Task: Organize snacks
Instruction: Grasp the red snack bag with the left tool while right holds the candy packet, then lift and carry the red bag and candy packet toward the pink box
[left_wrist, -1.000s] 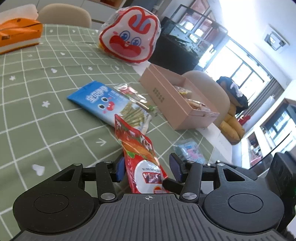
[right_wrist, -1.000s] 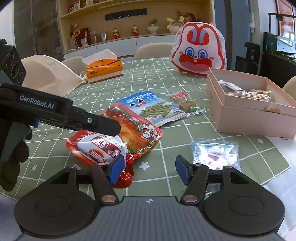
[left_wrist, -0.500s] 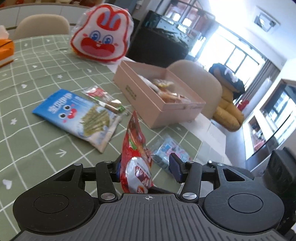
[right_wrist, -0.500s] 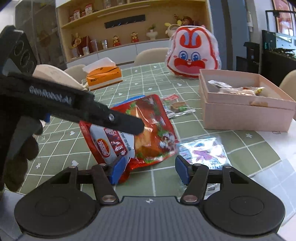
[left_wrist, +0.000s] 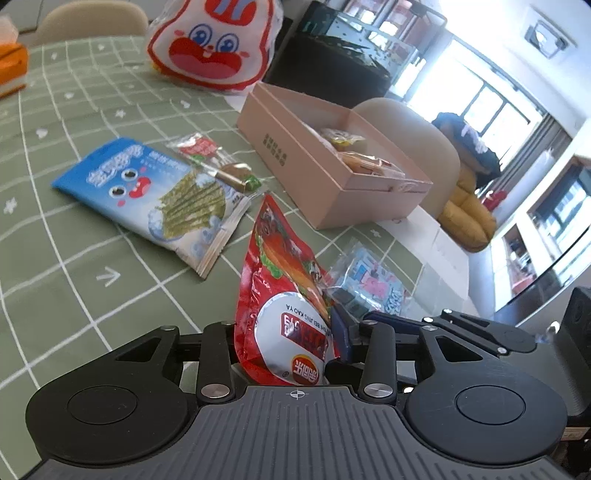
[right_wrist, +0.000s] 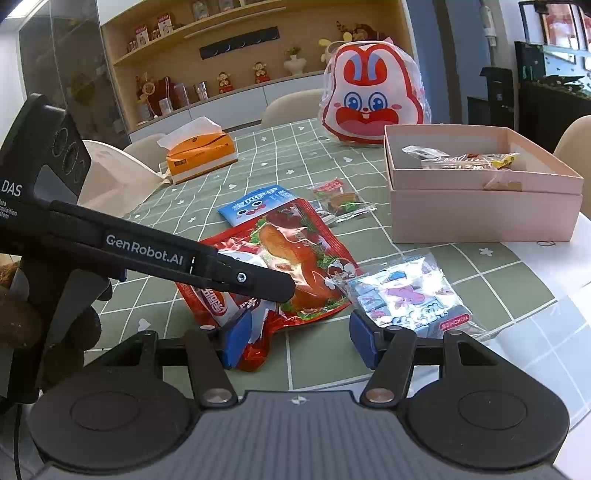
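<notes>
My left gripper (left_wrist: 286, 339) is shut on a red snack pouch (left_wrist: 280, 291) and holds it lifted off the green checked tablecloth (left_wrist: 74, 236); the pouch also shows in the right wrist view (right_wrist: 288, 258) with the left gripper's finger (right_wrist: 255, 280) across it. My right gripper (right_wrist: 299, 339) is open and empty, low over the table's front edge. A pink box (right_wrist: 480, 192) with several wrapped snacks stands at the right. A blue seaweed packet (left_wrist: 155, 195), a small clear wrapped snack (left_wrist: 214, 162) and a clear candy bag (right_wrist: 402, 295) lie on the cloth.
A rabbit-face bag (right_wrist: 373, 99) stands behind the box. An orange tissue box (right_wrist: 199, 151) sits at the far left. Chairs ring the table. The white table edge (right_wrist: 554, 332) is bare at the right.
My left gripper has closed on the red pouch and lifted it off the cloth, swinging it toward the candy bag. The right gripper has stayed open.
</notes>
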